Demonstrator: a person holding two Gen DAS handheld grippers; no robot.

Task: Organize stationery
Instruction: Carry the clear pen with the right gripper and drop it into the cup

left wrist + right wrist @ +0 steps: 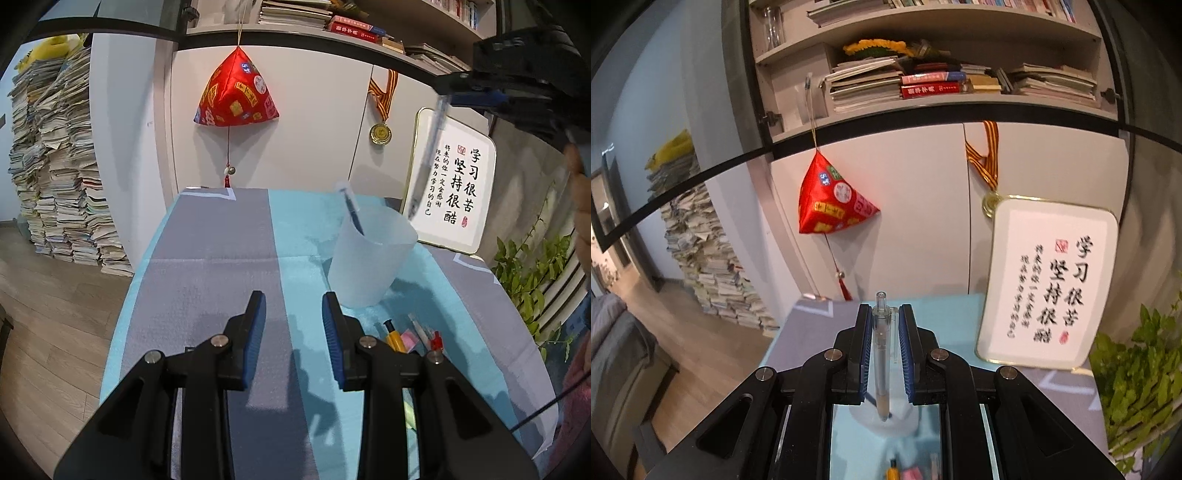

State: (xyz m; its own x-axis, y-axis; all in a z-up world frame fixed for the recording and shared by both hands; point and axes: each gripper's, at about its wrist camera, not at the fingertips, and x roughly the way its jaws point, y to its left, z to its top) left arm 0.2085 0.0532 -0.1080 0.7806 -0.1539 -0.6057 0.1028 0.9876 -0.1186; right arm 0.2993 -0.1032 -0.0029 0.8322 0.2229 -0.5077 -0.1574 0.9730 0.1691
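The right hand-held gripper clamps a clear pen upright, poised above the frosted cup. The left hand-held gripper hangs unclenched and empty just beside the cup, over bare tabletop. One pen already stands inside; several small stationery pieces remain near the cup's base, toward the tabletop's edge.

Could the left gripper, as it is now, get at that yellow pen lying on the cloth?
Probably yes: the left gripper, jaws apart and empty, hangs right beside the yellow pen, nothing between them.
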